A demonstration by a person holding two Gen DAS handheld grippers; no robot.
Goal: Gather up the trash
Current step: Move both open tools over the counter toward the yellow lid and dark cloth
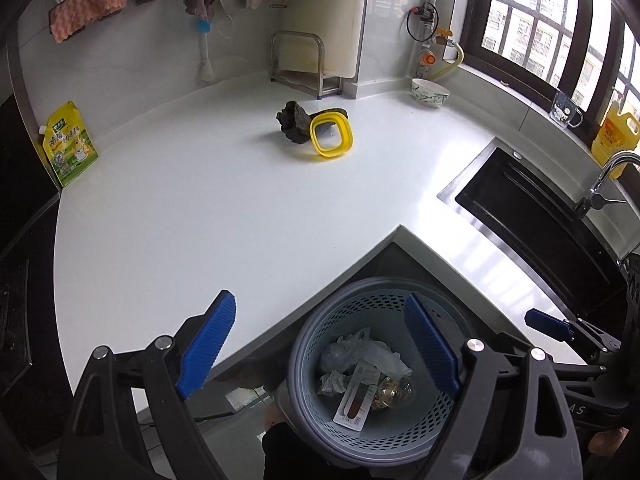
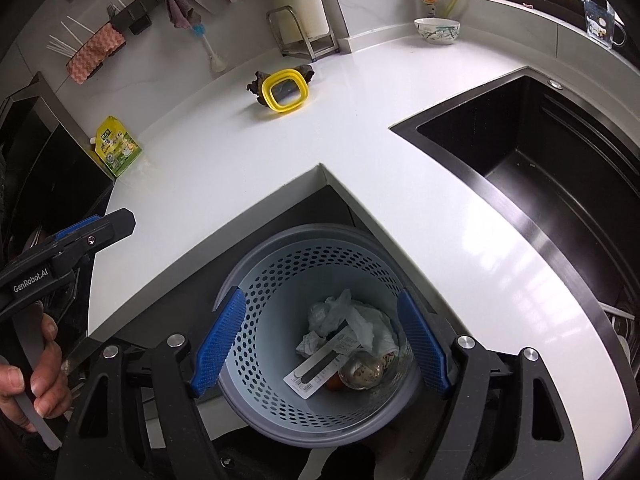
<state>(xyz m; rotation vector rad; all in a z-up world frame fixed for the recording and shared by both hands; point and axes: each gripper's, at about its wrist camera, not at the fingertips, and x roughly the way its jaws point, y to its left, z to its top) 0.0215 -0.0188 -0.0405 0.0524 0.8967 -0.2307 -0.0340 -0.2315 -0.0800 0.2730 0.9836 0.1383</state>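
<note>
Left hand-held gripper (image 1: pixel 320 344): gaping wide, empty.
Right hand-held gripper (image 2: pixel 320 342): gaping wide, empty.
Perforated blue plastic bin (image 2: pixel 256 280): sitting below both, holding trash.
White bench (image 1: pixel 200 200): carrying yellow square lid (image 1: pixel 331 138).

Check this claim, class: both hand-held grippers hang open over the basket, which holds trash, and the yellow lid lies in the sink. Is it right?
One detail is wrong. The lid lies on the counter, against a dark lump, not in the sink. The right wrist view shows it. The rest stands.
</note>
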